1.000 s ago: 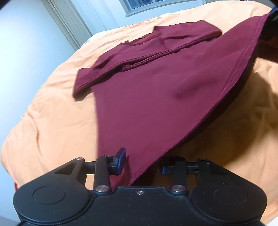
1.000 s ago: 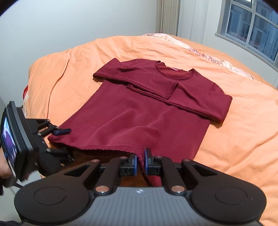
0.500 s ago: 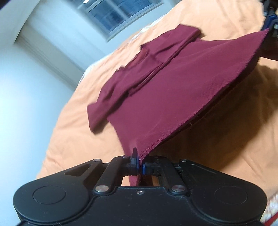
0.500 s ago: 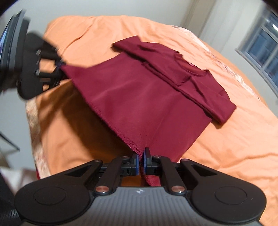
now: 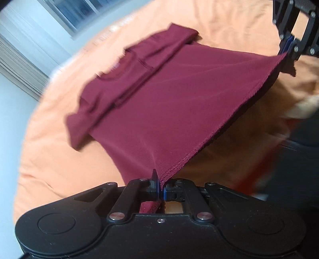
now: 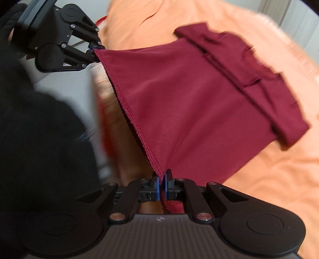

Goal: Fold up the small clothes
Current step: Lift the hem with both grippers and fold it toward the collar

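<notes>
A maroon long-sleeved top [image 5: 169, 95] lies on a bed covered with an orange sheet [image 5: 49, 159], its collar end and both sleeves folded across the chest and resting on the sheet at the far side, while its bottom hem is lifted clear of the bed and stretched taut between the two tools. The left tool [image 5: 161, 191] has its blue-padded fingers pressed together on one corner of the stitched hem, a little of the cloth hanging down behind the pads. The right tool [image 6: 161, 186] is likewise clamped on the opposite hem corner, the fabric pinched between its pads and a small tuck of it bunched below them. In the right wrist view the left tool appears at the upper left, gripping its corner, with a dark sleeve [image 6: 39, 129] filling the left side below it. In the left wrist view the right tool appears at the top right edge holding the far corner. The hem runs as a straight, tight line from one tool to the other, casting a shadow on the sheet beneath. A window [image 5: 65, 14] shows, blurred, beyond the bed.
</notes>
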A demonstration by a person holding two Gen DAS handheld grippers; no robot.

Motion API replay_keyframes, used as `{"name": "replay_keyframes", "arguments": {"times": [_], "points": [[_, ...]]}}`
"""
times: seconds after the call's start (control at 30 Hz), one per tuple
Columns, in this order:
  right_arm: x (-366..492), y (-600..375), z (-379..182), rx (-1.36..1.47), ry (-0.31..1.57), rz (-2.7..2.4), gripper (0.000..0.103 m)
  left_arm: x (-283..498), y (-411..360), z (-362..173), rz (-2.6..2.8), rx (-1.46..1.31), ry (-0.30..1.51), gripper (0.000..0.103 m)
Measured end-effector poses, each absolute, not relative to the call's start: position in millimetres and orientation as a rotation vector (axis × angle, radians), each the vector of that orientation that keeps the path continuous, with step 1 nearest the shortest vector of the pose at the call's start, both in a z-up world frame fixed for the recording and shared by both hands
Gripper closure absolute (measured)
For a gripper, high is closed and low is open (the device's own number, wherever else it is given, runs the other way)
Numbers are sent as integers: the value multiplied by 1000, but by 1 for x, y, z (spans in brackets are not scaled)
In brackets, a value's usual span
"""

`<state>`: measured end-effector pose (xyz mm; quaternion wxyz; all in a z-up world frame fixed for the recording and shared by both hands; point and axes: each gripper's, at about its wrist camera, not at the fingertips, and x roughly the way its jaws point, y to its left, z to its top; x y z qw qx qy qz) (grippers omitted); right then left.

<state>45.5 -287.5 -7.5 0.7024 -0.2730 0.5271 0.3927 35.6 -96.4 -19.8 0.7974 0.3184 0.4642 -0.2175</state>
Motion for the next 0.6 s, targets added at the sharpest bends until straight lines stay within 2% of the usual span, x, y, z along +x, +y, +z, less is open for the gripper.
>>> {"name": "replay_keyframes", "arguments": {"times": [0.1, 0.23, 0.6], "points": [[34, -292, -5, -589, 1233, 910, 98, 32, -89, -8, -519, 624, 1075, 100], [54, -293, 2, -496, 1217, 840, 98, 66, -71, 3, -502, 537, 1124, 100], [170, -279, 52, -567, 935, 569, 97, 202, -61, 54, -577, 473, 1074, 99]]}}
